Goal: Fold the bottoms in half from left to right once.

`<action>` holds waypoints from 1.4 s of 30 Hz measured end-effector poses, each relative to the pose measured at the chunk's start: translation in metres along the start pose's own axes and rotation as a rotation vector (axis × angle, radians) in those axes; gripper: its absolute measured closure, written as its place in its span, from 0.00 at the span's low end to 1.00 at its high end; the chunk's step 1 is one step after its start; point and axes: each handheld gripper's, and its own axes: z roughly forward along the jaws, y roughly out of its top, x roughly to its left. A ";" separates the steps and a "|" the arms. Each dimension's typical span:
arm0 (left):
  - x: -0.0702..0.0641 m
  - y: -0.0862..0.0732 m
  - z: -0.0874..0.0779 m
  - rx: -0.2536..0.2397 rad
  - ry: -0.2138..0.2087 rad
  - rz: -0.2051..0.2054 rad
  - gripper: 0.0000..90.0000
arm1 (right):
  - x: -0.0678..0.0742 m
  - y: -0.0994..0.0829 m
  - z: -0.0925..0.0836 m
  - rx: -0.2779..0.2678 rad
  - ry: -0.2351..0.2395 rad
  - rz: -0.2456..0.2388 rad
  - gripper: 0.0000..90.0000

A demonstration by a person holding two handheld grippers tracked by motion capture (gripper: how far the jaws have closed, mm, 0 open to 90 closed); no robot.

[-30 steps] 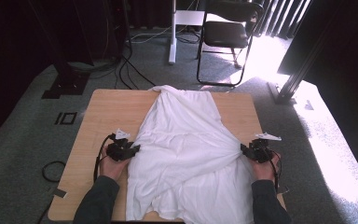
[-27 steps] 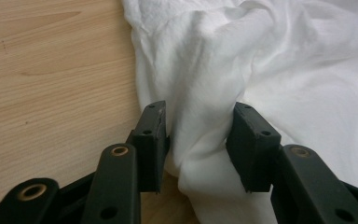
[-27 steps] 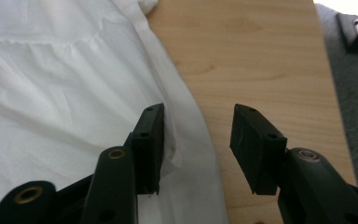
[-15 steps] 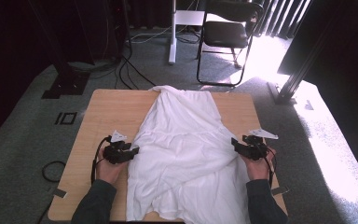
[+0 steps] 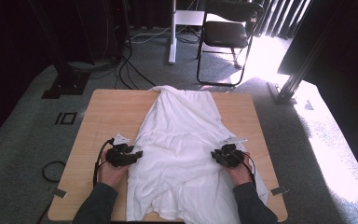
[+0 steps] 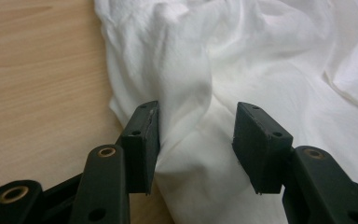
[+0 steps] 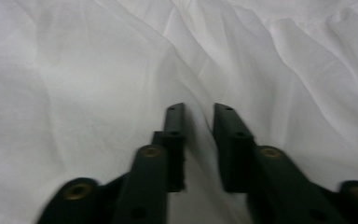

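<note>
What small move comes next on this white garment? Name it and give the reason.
Probably close the left tongs on the ridge of the white garment standing between them: one pad touches the fold, the other stands off it. The right tongs, whose jaws have just been closing, are nearly together with a thin pinch of cloth between them, so that side looks gripped.

White cloth on a pale wood counter

The garment between the two tongs is thin, matt white cloth, soft and creased, bunched into a fold between the left tongs' matt black, plastic-looking jaws, which carry brass-coloured rivets. The right tongs have the same dull black finish. Left of the left tongs, the counter shows smooth, light wood grain with a faint sheen. Around the counter lies rough grey carpet.
</note>
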 end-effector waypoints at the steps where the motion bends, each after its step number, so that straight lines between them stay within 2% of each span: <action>1: 0.000 -0.002 -0.001 0.001 -0.005 0.000 0.57 | -0.001 -0.002 -0.006 -0.010 0.002 0.001 0.96; 3: -0.001 -0.003 -0.002 0.003 -0.009 -0.003 0.57 | -0.003 -0.005 -0.013 -0.021 0.004 0.005 0.97; 4: -0.004 -0.006 -0.003 0.013 -0.009 0.008 0.57 | -0.007 -0.011 -0.028 -0.050 0.001 0.011 0.98; 7: -0.006 -0.008 -0.004 0.026 -0.007 0.019 0.57 | -0.014 -0.022 -0.053 -0.097 0.004 0.027 0.98; 8: -0.008 -0.010 -0.004 0.032 -0.001 0.027 0.57 | -0.014 -0.022 -0.053 -0.097 0.004 0.027 0.98; 9: -0.009 -0.010 -0.003 0.036 0.003 0.032 0.57 | -0.018 -0.030 -0.069 -0.119 -0.005 0.041 0.98; 11: -0.011 -0.013 0.003 0.071 0.015 0.055 0.57 | -0.022 -0.042 -0.085 -0.132 -0.035 0.056 0.98; 12: -0.011 -0.013 0.003 0.071 0.015 0.055 0.57 | -0.022 -0.042 -0.085 -0.132 -0.035 0.056 0.98; 13: -0.012 -0.014 0.005 0.076 0.017 0.061 0.57 | -0.027 -0.055 -0.098 -0.137 -0.055 0.077 0.97; 14: -0.013 -0.015 0.008 0.087 0.019 0.064 0.57 | -0.030 -0.064 -0.105 -0.136 -0.058 0.099 0.97; 16: -0.014 -0.015 0.009 0.090 0.016 0.067 0.57 | -0.033 -0.078 -0.109 -0.114 -0.074 0.121 0.97; 18: -0.014 -0.015 0.008 0.089 0.016 0.066 0.57 | -0.036 -0.090 -0.108 -0.067 -0.082 0.145 0.96; 19: -0.015 -0.015 0.006 0.088 0.016 0.061 0.57 | -0.036 -0.090 -0.108 -0.067 -0.082 0.145 0.96; 20: -0.017 -0.016 0.001 0.085 0.010 0.063 0.57 | -0.039 -0.099 -0.104 -0.013 -0.103 0.162 0.93; 21: -0.017 -0.016 0.001 0.085 0.010 0.063 0.57 | -0.040 -0.102 -0.103 -0.004 -0.114 0.167 0.86; 22: -0.020 -0.018 -0.002 0.082 0.005 0.065 0.57 | -0.040 -0.102 -0.103 -0.004 -0.114 0.167 0.86; 23: -0.021 -0.020 -0.005 0.084 0.000 0.069 0.56 | -0.041 -0.104 -0.103 -0.016 -0.110 0.178 0.79; 24: -0.024 -0.024 -0.010 0.080 -0.014 0.070 0.55 | -0.041 -0.102 -0.106 -0.069 -0.086 0.188 0.73; 25: -0.024 -0.024 -0.010 0.080 -0.014 0.070 0.55 | -0.041 -0.102 -0.106 -0.069 -0.086 0.188 0.73; 26: -0.025 -0.027 -0.012 0.079 -0.018 0.061 0.54 | -0.038 -0.093 -0.107 -0.111 -0.067 0.180 0.68; 27: -0.026 -0.029 -0.013 0.078 -0.022 0.053 0.54 | -0.038 -0.093 -0.107 -0.111 -0.067 0.180 0.68; 28: -0.027 -0.034 -0.016 0.074 -0.044 0.038 0.54 | -0.036 -0.089 -0.106 -0.119 -0.060 0.169 0.66; 30: -0.032 -0.042 -0.019 0.073 -0.069 0.020 0.54 | -0.030 -0.076 -0.099 -0.125 -0.044 0.145 0.62; 32: -0.038 -0.049 -0.022 0.080 -0.084 0.034 0.53 | -0.024 -0.059 -0.085 -0.128 -0.025 0.116 0.57; 34: -0.043 -0.057 -0.024 0.086 -0.094 0.039 0.52 | -0.023 -0.053 -0.079 -0.128 -0.016 0.111 0.55; 35: -0.044 -0.059 -0.024 0.089 -0.102 0.036 0.52 | -0.020 -0.040 -0.062 -0.113 0.004 0.099 0.52; 37: -0.046 -0.062 -0.022 0.088 -0.114 0.032 0.53 | -0.019 -0.031 -0.044 -0.088 0.008 0.098 0.49; 39: -0.047 -0.062 -0.022 0.088 -0.130 0.030 0.53 | -0.019 -0.031 -0.044 -0.088 0.008 0.098 0.49; 40: -0.052 -0.062 -0.021 0.093 -0.132 0.036 0.53 | -0.019 -0.024 -0.023 -0.046 0.028 0.117 0.43; 42: -0.058 -0.063 -0.021 0.103 -0.152 0.048 0.54 | -0.018 -0.022 -0.013 -0.021 0.044 0.121 0.42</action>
